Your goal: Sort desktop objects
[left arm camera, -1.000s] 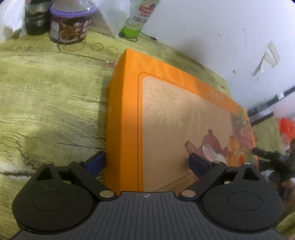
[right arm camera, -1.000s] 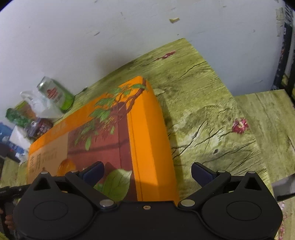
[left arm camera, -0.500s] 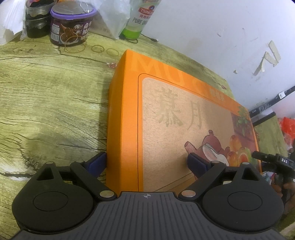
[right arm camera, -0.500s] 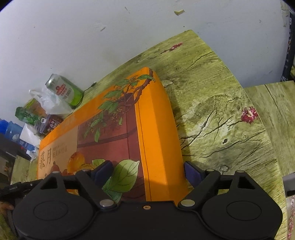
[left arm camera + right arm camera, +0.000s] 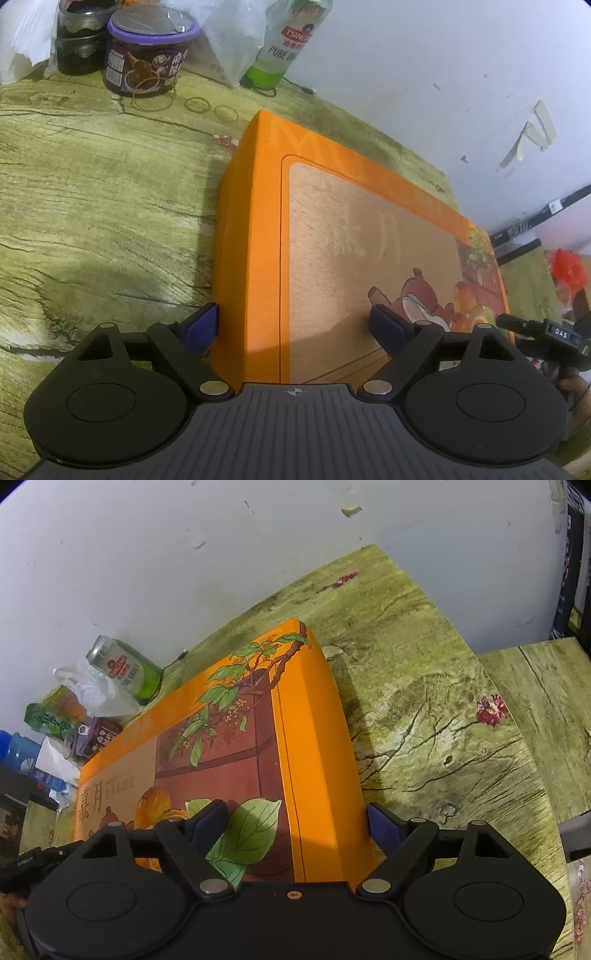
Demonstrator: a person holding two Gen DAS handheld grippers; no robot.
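A large orange gift box (image 5: pixel 332 240) with a bear and fruit picture lies flat on the green wood-grain table (image 5: pixel 92 203). My left gripper (image 5: pixel 291 325) straddles the box's near left corner with its jaws closing. Its left pad (image 5: pixel 199 326) touches the box's left side, and its right pad (image 5: pixel 386 326) hovers over the lid. My right gripper (image 5: pixel 297 823) straddles the near right corner of the box (image 5: pixel 229 738), jaws also closing. There the left pad (image 5: pixel 210 821) is over the lid and the right pad (image 5: pixel 384 827) sits beside the box's right side.
At the table's back left stand a purple-lidded cup (image 5: pixel 147 55), a dark jar (image 5: pixel 79 44), a plastic bag (image 5: pixel 236 40) and a green can (image 5: pixel 288 40), with rubber bands (image 5: pixel 195 105) lying loose. A white wall (image 5: pixel 221 554) runs behind. A second table (image 5: pixel 546 701) adjoins on the right.
Both grippers' jaws have narrowed around the box's near corners, the right one more. The right pad now sits close to the box's side. The box has not moved.
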